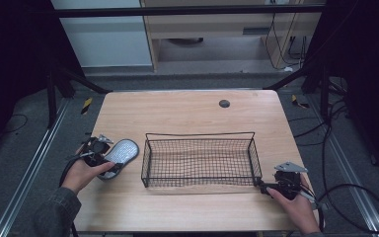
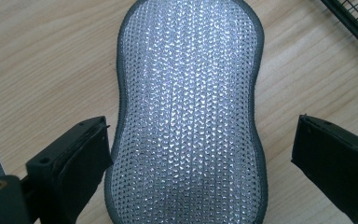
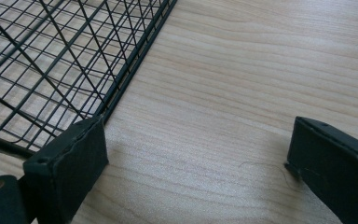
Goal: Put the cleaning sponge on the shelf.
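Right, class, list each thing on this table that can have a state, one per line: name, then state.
Wire basket: upright on the table, empty.
Silver scouring pad: lying flat on the table, outside the basket, ungripped.
Left gripper: open, jaws either side of the pad.
Right gripper: open, holding nothing, beside the basket's corner.

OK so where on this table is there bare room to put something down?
Bare wood runs behind the wire basket up to the grommet hole, and along the near edge between the two hands. The left side is crowded by the scrubbing pad and left gripper.
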{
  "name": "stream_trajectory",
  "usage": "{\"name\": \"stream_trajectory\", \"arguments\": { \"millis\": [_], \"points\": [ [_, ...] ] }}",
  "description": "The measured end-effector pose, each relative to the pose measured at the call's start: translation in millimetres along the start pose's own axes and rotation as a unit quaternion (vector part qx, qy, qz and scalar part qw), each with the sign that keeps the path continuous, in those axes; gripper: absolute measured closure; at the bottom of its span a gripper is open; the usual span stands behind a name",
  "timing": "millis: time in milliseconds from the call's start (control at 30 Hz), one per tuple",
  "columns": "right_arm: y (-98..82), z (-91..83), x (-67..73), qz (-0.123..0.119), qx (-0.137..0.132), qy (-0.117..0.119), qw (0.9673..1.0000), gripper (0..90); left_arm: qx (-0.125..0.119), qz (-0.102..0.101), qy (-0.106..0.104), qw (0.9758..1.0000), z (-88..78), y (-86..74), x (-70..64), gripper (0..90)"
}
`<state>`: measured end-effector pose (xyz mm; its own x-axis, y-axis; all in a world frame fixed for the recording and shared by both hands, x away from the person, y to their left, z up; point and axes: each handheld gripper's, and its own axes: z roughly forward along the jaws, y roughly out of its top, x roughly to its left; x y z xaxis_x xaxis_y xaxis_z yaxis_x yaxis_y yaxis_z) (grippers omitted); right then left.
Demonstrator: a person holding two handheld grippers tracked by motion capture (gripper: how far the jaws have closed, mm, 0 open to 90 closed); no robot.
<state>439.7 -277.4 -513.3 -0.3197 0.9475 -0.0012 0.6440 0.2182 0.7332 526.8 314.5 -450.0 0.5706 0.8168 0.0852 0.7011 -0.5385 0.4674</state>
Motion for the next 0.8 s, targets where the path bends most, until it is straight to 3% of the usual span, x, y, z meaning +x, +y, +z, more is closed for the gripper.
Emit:
{"name": "stream_trajectory", "arguments": {
  "millis": [333,633,800],
  "points": [
    [0.0,-0.2,0.2,0.001,0.001,-0.001,1.0,5.1,-0.003,0.0,-0.005,1.0,8.9,5.3,4.0,3.6],
    [-0.1,-0.6,0.2,-0.002,0.003,0.001,1.0,5.0,0.007,0.0,-0.009,0.9999,25.1,9.7,10.6,3.6],
    [-0.1,-0.7,0.2,-0.002,0.003,0.001,1.0,5.0,0.02,-0.01,-0.013,0.9997,36.2,4.9,12.6,2.1]
  ]
}}
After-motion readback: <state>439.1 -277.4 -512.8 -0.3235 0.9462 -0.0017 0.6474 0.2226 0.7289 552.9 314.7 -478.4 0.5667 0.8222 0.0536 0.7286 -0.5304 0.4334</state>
